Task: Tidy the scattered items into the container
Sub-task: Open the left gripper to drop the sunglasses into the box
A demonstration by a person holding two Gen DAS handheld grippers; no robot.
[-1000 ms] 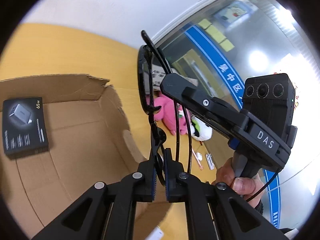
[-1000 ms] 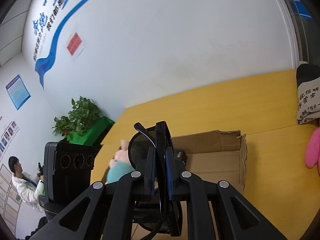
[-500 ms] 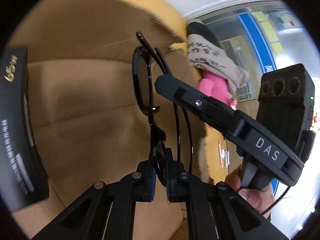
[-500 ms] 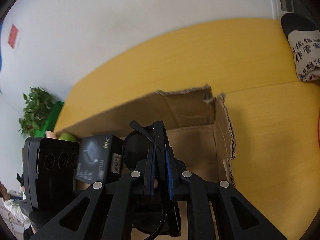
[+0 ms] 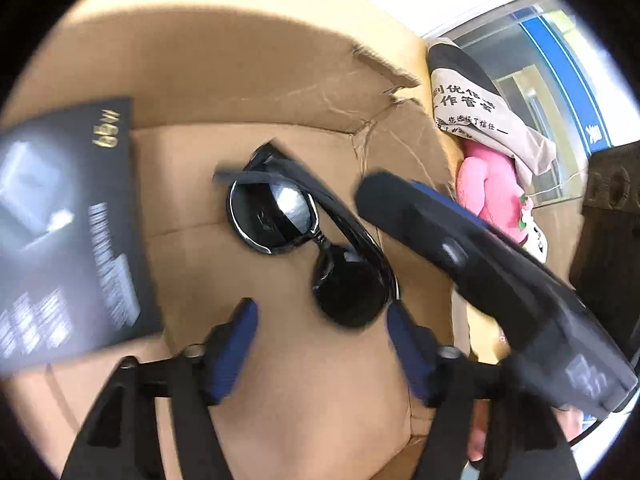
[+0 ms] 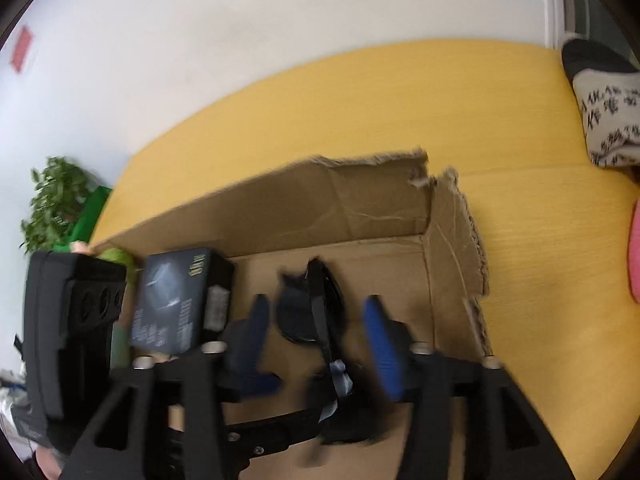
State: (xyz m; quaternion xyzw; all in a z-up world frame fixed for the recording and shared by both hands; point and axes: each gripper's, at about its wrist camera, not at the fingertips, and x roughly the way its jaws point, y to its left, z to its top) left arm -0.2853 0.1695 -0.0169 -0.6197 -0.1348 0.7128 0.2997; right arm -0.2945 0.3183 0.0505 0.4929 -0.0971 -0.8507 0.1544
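Both jaws opening: left hand-held gripper [image 5: 320, 320] and right hand-held gripper [image 6: 316, 328] letting go of the sunglasses [image 5: 304, 236], now on the cardboard box [image 6: 360, 204] floor beside a black carton [image 5: 68, 220]. Socks, pink toy wait on bench [image 6: 360, 96].

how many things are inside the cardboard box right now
2: the black sunglasses on the box floor near its right wall, and the black charger box to their left. Anything nearer, under the claws, may be hidden.
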